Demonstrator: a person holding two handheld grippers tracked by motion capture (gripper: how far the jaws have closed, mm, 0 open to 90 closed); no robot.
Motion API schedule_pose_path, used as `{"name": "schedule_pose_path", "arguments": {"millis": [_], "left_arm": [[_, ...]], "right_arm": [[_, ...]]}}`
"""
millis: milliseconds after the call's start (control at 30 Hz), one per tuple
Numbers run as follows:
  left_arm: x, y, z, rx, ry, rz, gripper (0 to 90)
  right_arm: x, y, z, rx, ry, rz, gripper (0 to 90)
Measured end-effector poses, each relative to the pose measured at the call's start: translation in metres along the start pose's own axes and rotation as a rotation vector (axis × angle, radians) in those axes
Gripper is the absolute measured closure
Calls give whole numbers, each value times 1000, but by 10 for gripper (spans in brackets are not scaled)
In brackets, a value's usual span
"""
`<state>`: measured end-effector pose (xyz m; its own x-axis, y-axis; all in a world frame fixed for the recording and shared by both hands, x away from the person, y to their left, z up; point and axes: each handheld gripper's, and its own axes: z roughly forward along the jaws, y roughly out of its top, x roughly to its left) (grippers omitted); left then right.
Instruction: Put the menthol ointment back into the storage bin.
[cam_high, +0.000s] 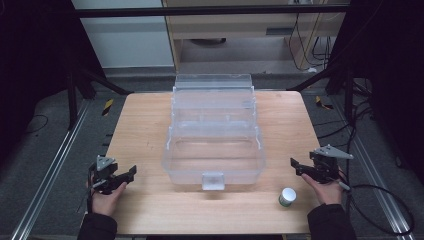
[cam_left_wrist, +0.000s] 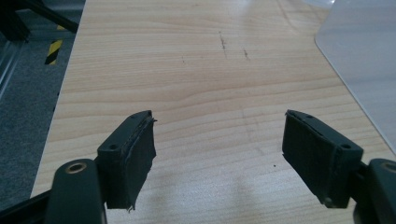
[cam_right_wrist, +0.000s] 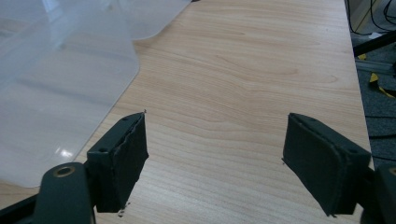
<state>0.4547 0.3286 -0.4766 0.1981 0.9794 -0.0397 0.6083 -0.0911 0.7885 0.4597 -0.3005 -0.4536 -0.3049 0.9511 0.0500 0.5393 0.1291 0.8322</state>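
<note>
left gripper (cam_high: 131, 174) near the table's (cam_high: 145, 125) front left edge, jaws spread wide over bare wood, nothing between the pads (cam_left_wrist: 140, 158). right gripper (cam_high: 295, 166) near the front right edge, jaws likewise released and empty, pads (cam_right_wrist: 128, 156) well apart above the wood. clear plastic box (cam_high: 214, 150) at the table's middle, lid folded back toward the far side, latch facing the near edge, well apart from both grippers; a frosted corner of it seen in each gripper view. small white jar (cam_high: 287, 196) upright on the wood, front right, near the right hand (cam_high: 325, 190), untouched, just beside the box's near right corner. left hand (cam_high: 107, 200) at the table's edge.
</note>
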Motion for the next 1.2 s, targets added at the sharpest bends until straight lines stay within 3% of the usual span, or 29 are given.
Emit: {"name": "schedule_pose_path", "arguments": {"millis": [233,400,833,1200], "left_arm": [[1,-1,-2,7,11,-9,272],[3,-1,-2,11,17,-13,272],[2,-2,-1,24,12,-4,272],[1,-1,-1,25,8,5,272]], "right_arm": [[5,7,-5,25,38,-5,235],[12,16,-7,62,60,-68,247],[19,38,-16,75,110,-127,227],[28,62,-24,165,202,-243,197]]}}
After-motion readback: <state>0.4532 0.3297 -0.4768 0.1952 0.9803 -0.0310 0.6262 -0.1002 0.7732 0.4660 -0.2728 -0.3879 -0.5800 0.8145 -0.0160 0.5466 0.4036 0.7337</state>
